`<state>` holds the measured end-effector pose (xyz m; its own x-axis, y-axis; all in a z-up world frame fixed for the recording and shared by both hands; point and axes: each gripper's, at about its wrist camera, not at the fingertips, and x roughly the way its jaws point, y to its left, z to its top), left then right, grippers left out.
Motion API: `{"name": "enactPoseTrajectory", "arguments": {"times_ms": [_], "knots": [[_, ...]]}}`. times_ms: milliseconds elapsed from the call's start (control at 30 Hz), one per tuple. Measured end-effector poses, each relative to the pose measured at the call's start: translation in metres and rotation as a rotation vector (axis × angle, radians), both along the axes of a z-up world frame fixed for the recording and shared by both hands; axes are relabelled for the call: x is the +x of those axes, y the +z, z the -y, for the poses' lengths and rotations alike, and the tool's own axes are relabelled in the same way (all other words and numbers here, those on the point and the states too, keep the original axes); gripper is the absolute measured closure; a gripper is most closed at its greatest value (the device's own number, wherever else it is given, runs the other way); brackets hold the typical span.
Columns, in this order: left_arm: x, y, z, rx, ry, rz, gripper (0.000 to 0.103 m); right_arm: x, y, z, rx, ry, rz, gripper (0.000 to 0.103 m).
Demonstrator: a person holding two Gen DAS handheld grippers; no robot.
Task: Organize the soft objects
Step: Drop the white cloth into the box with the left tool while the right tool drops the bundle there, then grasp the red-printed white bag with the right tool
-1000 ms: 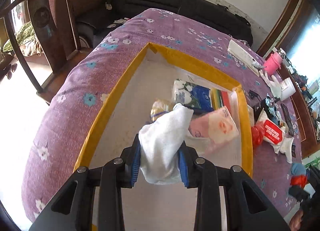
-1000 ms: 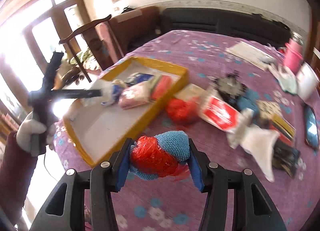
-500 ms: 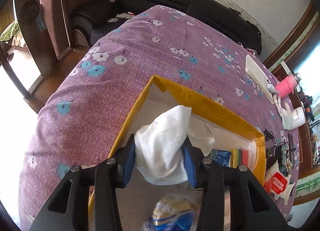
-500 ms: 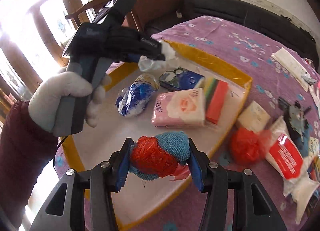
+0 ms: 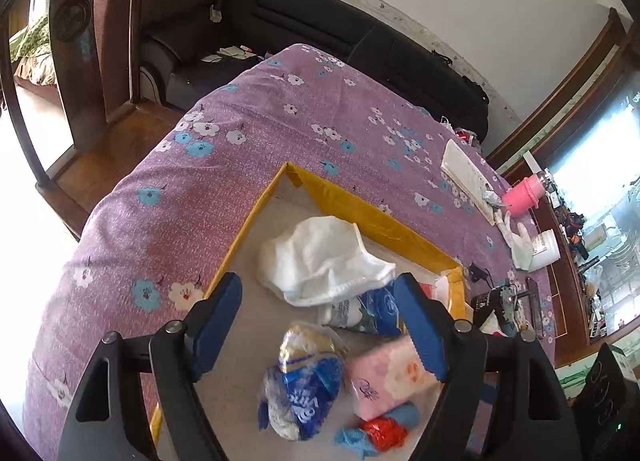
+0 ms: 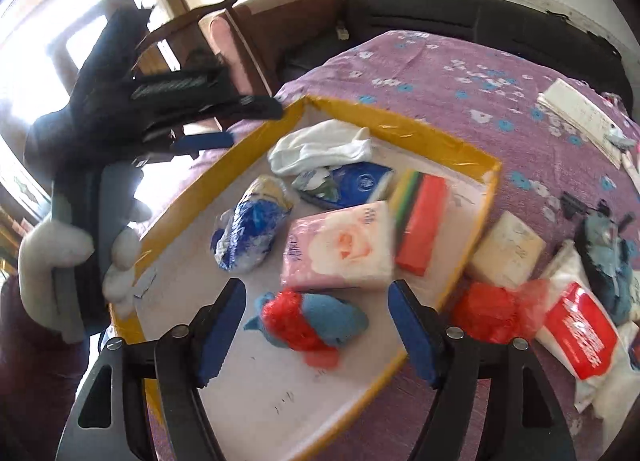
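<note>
Left hand-held gripper [image 5: 320, 325] just opened, empty, white cloth [image 5: 320, 261] lying in the far corner of the yellow box [image 5: 360, 201], right hand-held gripper [image 6: 316, 325] just opened, empty, blue and red bundle [image 6: 308, 321] lying in the near part of the box

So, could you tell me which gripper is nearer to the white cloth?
Left. The left gripper hangs open just short of the white cloth; the right gripper is open across the tray, over the blue-and-red bundle.

Near half of yellow-rimmed shallow tray [image 6: 404, 133] floor bare, open to approach. Far half crowded: white cloth [image 6: 320, 147], blue-wrapped bundle [image 6: 250, 231], pink tissue pack [image 6: 340, 249] (packed close). Raised rim borders it.
</note>
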<state>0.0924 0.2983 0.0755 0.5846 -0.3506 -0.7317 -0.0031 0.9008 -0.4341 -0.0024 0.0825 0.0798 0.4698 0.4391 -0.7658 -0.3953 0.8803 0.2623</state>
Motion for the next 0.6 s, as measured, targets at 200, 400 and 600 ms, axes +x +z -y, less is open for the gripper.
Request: {"name": "enactPoseTrajectory", "arguments": {"times_ms": [200,400,600], "knots": [[-0.057,0.026,0.034,-0.050,-0.058,0.080,0.014,-0.027,0.011,0.080,0.033,-0.136,0.045,0.022],[-0.105,0.039,0.108,-0.021,-0.174,0.161,0.008,-0.060,0.016,0.197,0.107,-0.382,0.059,0.022],[-0.143,0.004,0.186,-0.037,-0.304,0.112,0.008,-0.076,0.008,0.266,0.144,-0.506,0.041,0.022]]}}
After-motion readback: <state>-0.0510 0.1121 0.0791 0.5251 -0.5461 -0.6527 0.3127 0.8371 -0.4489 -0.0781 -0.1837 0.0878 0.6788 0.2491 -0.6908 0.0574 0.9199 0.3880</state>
